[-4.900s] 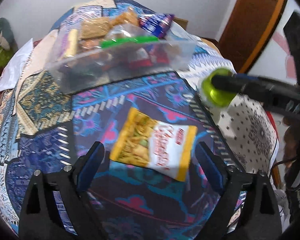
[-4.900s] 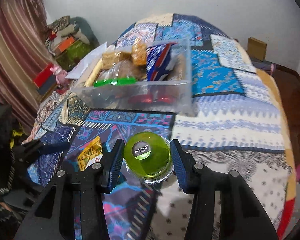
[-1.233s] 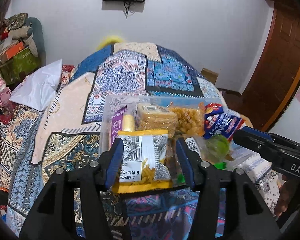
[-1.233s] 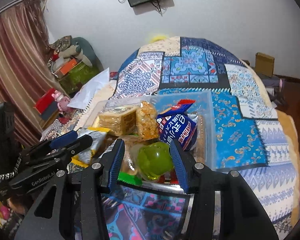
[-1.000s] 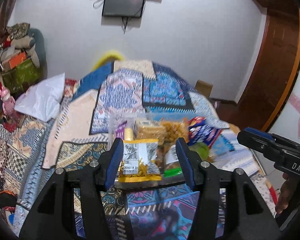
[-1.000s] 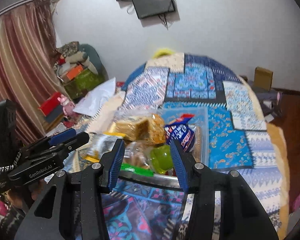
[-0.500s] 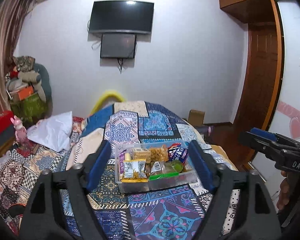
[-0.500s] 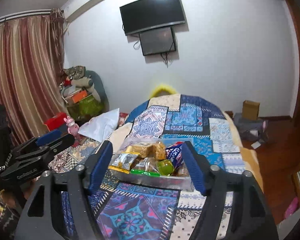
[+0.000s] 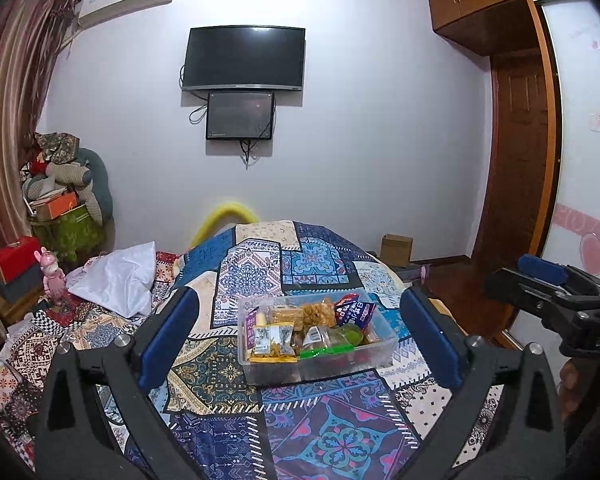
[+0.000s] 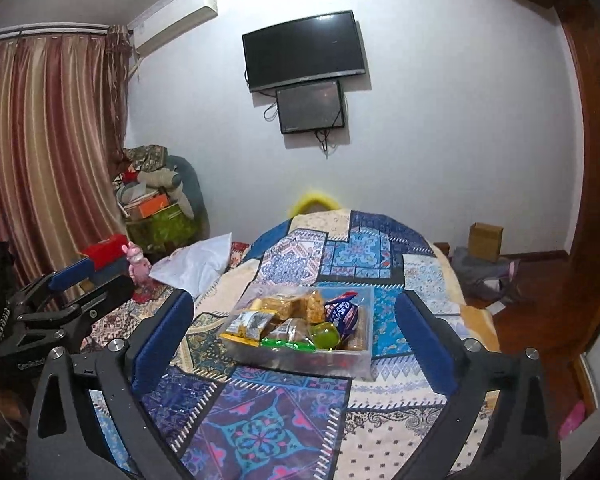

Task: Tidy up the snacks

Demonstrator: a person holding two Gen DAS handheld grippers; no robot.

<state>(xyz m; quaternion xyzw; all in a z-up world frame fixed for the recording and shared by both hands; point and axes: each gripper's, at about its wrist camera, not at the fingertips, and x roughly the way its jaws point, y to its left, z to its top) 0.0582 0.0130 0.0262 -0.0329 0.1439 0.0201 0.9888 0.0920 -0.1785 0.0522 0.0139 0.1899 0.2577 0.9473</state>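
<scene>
A clear plastic bin [image 9: 382, 350] [image 10: 361, 356] full of snacks sits on the patchwork bedspread [image 9: 328, 432] [image 10: 260, 432]. In it lie the yellow noodle packet [image 9: 271, 342] [image 10: 248, 327], the green-lidded jar [image 9: 350, 335] [image 10: 325, 337], a blue packet [image 9: 353, 312] [image 10: 343, 314] and biscuit packs. My left gripper [image 9: 300, 344] is wide open and empty, held well back from the bin. My right gripper [image 10: 296, 340] is also wide open and empty, equally far back. Each gripper shows at the edge of the other's view.
A white pillow [image 9: 120, 280] and a pink toy [image 9: 52, 276] lie left of the bed. Piled boxes and cushions [image 10: 156, 208] stand by the curtain. Two screens [image 9: 242, 80] hang on the far wall. A cardboard box [image 10: 486, 242] sits on the floor at right.
Both grippers let go of the noodle packet and the green jar in the bin, opened wide, and pulled back and up away from it.
</scene>
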